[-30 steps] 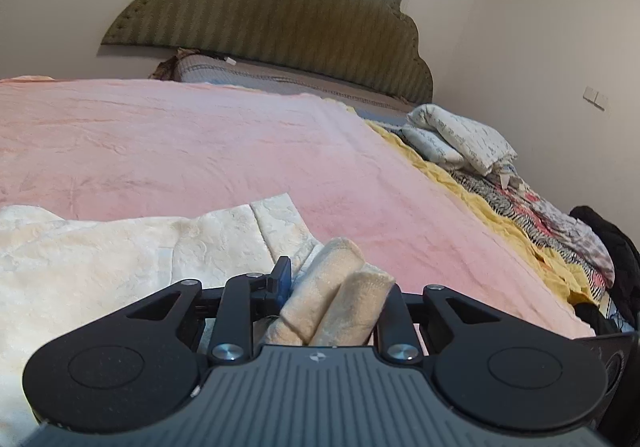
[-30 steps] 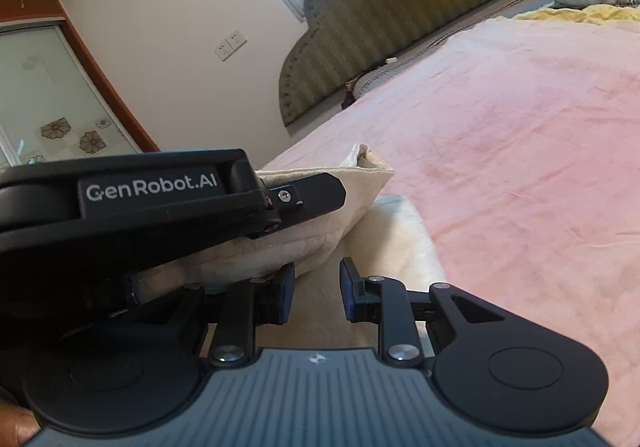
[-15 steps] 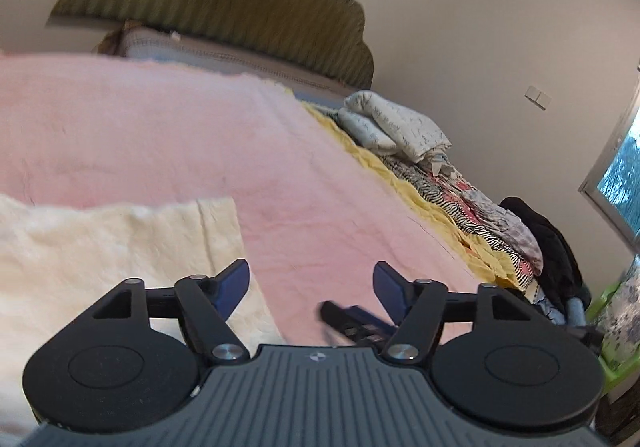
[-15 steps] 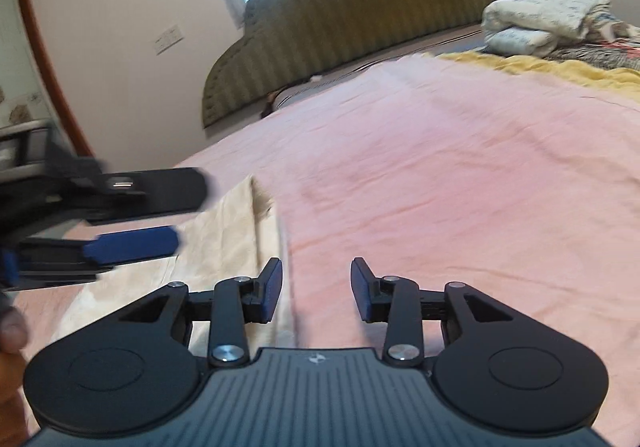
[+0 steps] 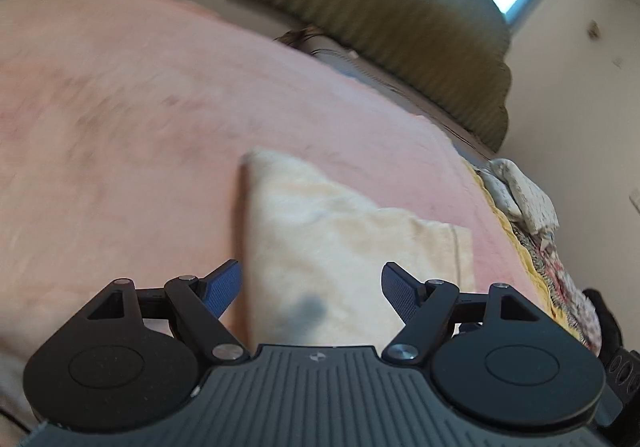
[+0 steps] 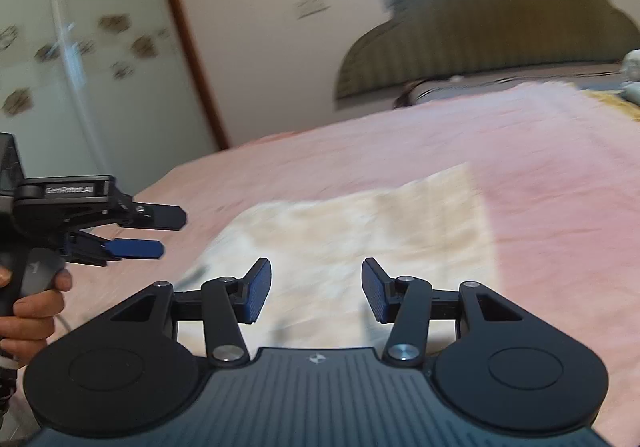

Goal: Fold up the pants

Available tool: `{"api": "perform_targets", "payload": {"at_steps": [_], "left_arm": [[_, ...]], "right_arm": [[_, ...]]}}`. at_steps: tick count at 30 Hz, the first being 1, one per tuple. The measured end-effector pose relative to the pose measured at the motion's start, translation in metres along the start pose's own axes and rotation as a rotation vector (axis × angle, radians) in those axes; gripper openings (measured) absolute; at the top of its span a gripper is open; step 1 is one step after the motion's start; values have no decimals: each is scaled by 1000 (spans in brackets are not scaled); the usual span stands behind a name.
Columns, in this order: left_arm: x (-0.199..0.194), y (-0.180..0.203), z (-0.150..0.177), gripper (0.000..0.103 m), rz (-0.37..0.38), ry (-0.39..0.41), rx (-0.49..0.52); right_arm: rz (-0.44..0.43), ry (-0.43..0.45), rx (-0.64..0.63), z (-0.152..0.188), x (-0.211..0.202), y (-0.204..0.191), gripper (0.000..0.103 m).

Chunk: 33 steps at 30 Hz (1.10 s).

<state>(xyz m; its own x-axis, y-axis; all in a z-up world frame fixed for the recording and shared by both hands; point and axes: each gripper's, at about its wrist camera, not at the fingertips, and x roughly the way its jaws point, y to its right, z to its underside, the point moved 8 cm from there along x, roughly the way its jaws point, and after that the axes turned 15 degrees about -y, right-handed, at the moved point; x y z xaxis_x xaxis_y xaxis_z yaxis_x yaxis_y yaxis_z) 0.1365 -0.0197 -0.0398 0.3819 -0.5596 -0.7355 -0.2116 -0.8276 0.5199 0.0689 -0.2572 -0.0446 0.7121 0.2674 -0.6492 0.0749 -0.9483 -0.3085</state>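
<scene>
The cream pants lie folded into a flat rectangle on the pink bedspread. My left gripper is open and empty, hovering just above the near end of the pants. My right gripper is open and empty too, above the near end of the same pants. The left gripper also shows in the right wrist view at the far left, held by a hand, apart from the cloth. Both views are motion-blurred.
A dark green padded headboard stands at the far end of the bed. Folded bedding and patterned clothes pile along the right edge. A wardrobe with flower-print doors stands left of the bed.
A second ago my left gripper was shut on a cream fold. It has let go and opened wide. Both grippers have drawn back and swung, and the pants now lie flat.
</scene>
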Motion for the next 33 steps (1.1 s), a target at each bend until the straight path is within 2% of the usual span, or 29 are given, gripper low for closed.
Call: {"api": "perform_targets", "payload": {"at_steps": [3, 5, 7, 10, 14, 17, 21, 26, 29, 33], "left_arm": [[-5, -23, 3, 79, 7, -12, -53], [-5, -25, 3, 79, 25, -36, -49], [-2, -20, 5, 78, 51, -63, -28], [3, -11, 11, 79, 70, -79, 14], [6, 3, 12, 79, 90, -113, 79], [8, 12, 15, 79, 171, -163, 103], [11, 6, 26, 77, 233, -215, 68], [13, -1, 43, 76, 403, -269, -15], [11, 8, 48, 76, 404, -250, 23], [3, 20, 54, 76, 386, -229, 101]], "right_arm": [[-99, -54, -117, 9, 11, -40, 49], [-226, -102, -222, 23, 11, -75, 49], [-304, -164, -321, 41, 13, -108, 49], [-251, -240, -415, 60, 28, -133, 49], [-169, -256, -333, 66, 48, -132, 49], [-139, -200, -288, 60, 52, -132, 49], [-156, -152, -248, 56, 55, -139, 50], [-239, -38, -191, 44, 26, -124, 50], [-305, -43, -151, 38, 19, -115, 50], [-302, -67, -180, 43, 18, -116, 50]]}}
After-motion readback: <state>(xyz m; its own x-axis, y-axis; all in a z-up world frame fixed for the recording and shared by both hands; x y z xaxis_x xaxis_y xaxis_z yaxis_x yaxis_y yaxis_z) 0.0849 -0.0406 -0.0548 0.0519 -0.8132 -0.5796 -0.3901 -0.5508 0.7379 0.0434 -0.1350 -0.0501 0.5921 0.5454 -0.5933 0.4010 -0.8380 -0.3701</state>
